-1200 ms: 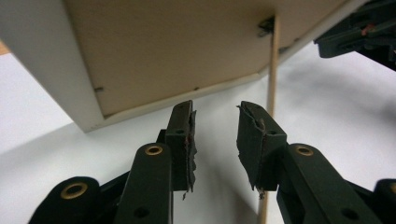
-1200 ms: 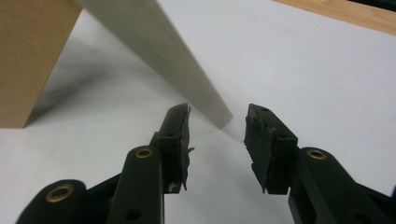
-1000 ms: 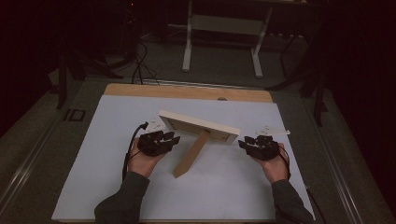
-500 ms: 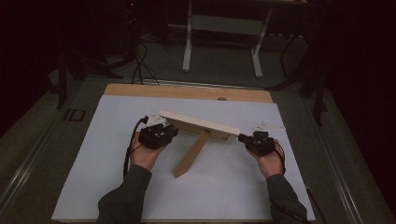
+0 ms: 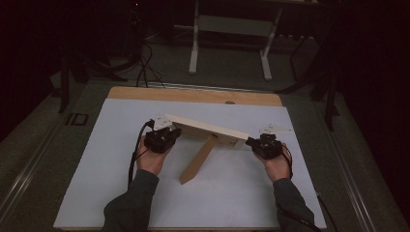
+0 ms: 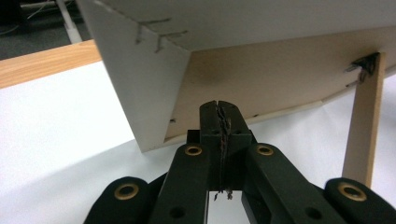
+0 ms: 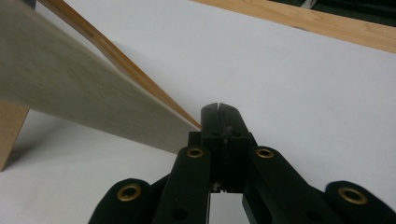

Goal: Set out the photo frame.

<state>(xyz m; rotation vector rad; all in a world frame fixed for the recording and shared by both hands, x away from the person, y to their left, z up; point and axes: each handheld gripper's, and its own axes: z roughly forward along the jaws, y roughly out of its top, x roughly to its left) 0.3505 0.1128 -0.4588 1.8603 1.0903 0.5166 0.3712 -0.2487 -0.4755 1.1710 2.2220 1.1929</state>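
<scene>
On the white table [image 5: 96, 193], the picture frame [image 5: 205, 129] leans on its stand; left gripper [image 5: 162, 137] and right gripper [image 5: 261, 144] sit fully closed and empty at its ends; next they must open to grasp it.

My work rests on a wide white sheet [image 5: 232, 203] that covers most of a light wooden tabletop [image 5: 193, 95], whose bare strip shows along the far edge. Beyond the table I see a dark grey floor [image 5: 227, 77] and the pale metal legs of a stand [image 5: 229, 29] with two uprights and a crossbar. Black cables [image 5: 145, 67] trail over the floor at the far left. A small dark rectangular tag [image 5: 77, 119] lies just off the table's left edge.
</scene>
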